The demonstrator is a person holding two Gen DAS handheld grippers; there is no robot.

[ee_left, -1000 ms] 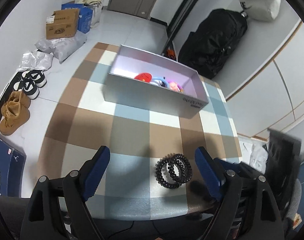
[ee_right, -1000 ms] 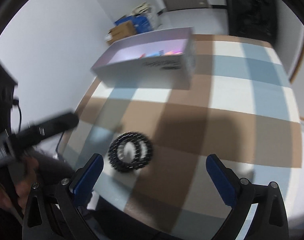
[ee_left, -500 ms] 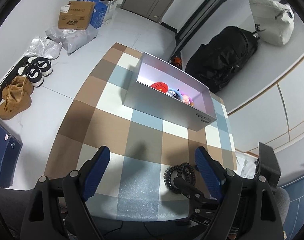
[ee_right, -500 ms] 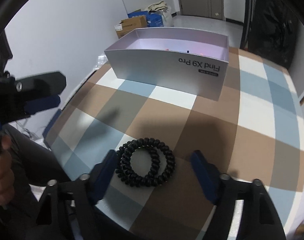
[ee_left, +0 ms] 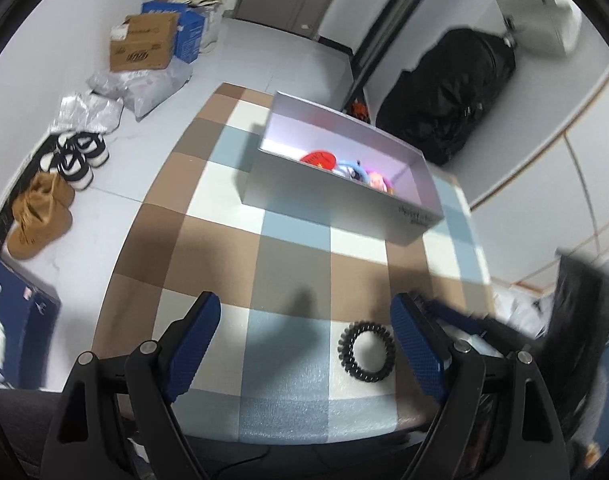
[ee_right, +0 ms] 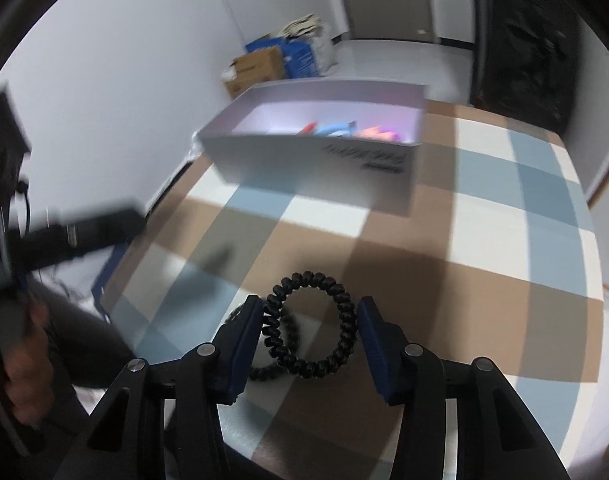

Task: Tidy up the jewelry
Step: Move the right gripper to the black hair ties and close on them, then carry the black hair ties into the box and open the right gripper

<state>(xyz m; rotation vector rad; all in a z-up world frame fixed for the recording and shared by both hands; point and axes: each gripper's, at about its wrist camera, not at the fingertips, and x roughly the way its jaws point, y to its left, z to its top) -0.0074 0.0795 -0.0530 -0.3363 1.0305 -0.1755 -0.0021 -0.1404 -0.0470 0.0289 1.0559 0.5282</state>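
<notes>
My right gripper has a black spiral hair tie standing upright between its blue pads. Its jaws are closing and press on the tie's two sides. A second black spiral tie lies flat on the checked tablecloth, and it shows partly under the held one. My left gripper hangs open over the cloth to the left of that tie, with nothing between its fingers. Further back stands an open silver box holding colourful accessories.
The table's near edge is just below the left gripper. On the floor to the left are shoes, bags and cardboard boxes. A black bag leans on the far wall. A hand holds the blurred left gripper.
The right jaws narrowed around the pair of ties and one tie now stands raised between them. Only one tie is left lying in the left wrist view. The left gripper stayed open.
</notes>
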